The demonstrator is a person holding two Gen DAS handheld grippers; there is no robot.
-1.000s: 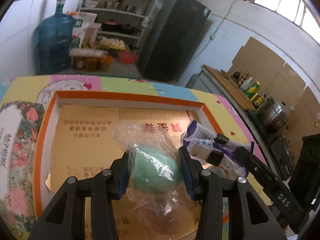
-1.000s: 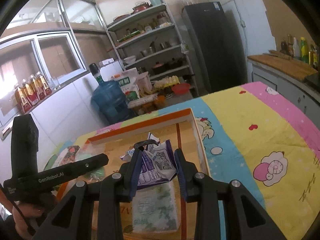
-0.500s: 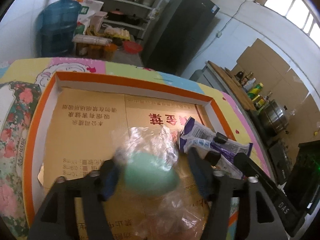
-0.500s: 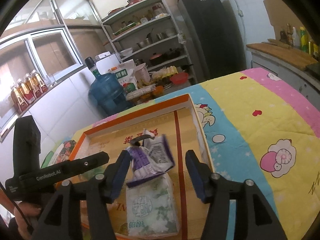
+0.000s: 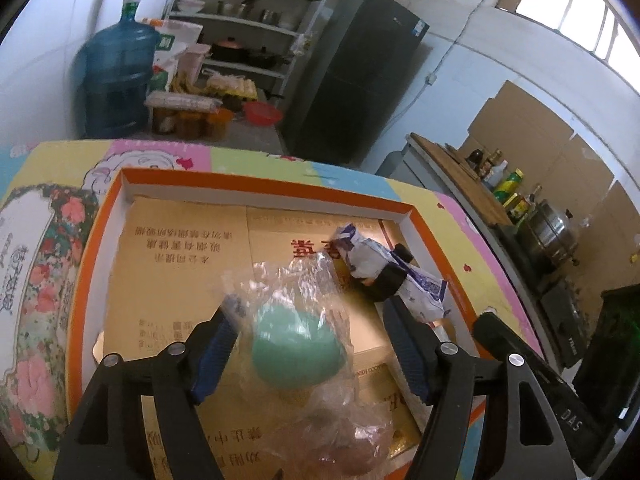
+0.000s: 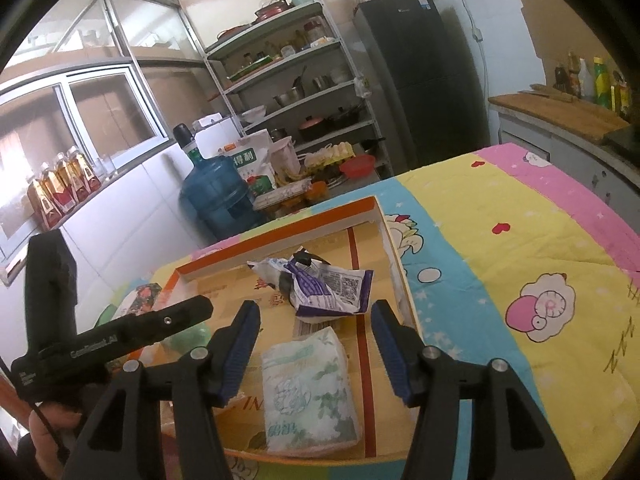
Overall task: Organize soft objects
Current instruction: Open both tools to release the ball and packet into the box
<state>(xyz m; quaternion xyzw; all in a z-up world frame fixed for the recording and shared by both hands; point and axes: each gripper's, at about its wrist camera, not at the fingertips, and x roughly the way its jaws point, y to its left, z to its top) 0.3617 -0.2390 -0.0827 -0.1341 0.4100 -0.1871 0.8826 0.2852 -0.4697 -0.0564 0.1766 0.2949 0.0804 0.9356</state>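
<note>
Released into orange-rimmed box: bagged green ball, left gripper spread; purple snack packet, right gripper spread. Both deposited.

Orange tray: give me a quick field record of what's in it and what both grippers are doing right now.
container: orange tray, cardboard-lined
item 1: green ball in clear bag, between the open left gripper fingers, not clamped
item 2: purple-white wrapper, far right part of the tray
item 3: tissue pack, near right part
right gripper: open, above the tissue pack, holding nothing
surface: cartoon-print cloth
</note>
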